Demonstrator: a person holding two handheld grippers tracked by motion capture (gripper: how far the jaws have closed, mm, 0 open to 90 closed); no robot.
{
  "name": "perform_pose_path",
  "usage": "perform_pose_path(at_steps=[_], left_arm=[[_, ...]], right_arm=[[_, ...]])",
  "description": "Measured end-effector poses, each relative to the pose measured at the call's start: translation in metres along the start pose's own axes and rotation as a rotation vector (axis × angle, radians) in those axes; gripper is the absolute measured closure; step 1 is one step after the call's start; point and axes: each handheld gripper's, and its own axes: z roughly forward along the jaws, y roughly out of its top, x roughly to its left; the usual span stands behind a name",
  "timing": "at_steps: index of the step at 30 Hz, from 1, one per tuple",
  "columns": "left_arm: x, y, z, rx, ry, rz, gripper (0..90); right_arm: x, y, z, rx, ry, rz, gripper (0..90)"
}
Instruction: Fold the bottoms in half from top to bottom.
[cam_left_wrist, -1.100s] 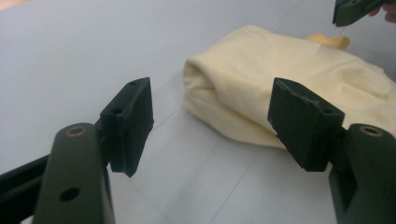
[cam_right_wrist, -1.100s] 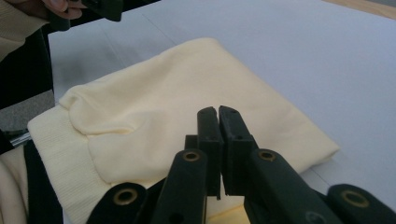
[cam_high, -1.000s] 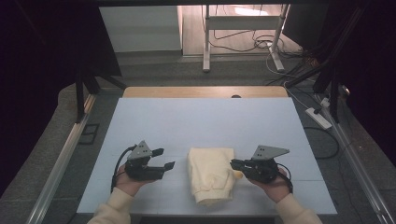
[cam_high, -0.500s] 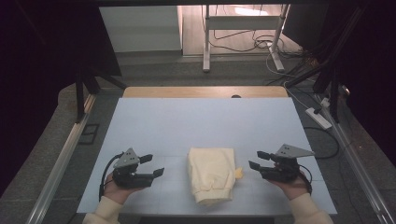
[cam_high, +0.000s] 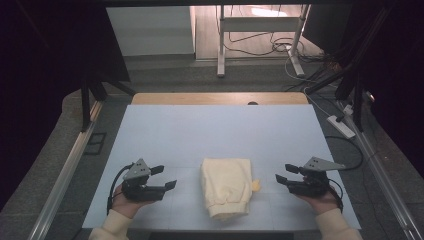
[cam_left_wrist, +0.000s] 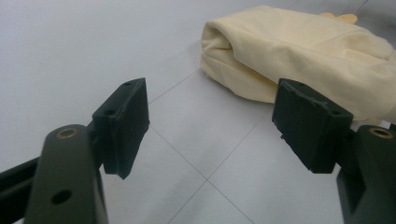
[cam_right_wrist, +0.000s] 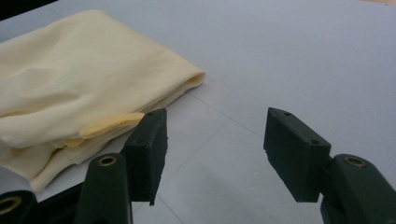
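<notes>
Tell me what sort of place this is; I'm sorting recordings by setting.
Probably a lab or recording workspace, not a home. A pale blue table holds just one folded cream garment, cables and a power strip lie on the floor behind, and dark surroundings frame the work area.

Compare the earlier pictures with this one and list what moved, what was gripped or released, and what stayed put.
The right gripper, a second ago at the folded cream garment's right edge, has let go and drawn away to the right; its jaws have just been opening and now hold nothing. The left gripper also backed off to the left, open and holding nothing. The garment lies as before on the light blue table.
</notes>
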Motion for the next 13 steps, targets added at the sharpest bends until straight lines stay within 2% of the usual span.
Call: perform_pose_path(at_steps=[13], left_arm=[[0.0022, -0.0004, -0.001, -0.003, 0.007, 0.004, 27.4]], right_arm=[[-0.0002, 0.0002, 0.0013, 0.002, -0.002, -0.01, 39.5]])
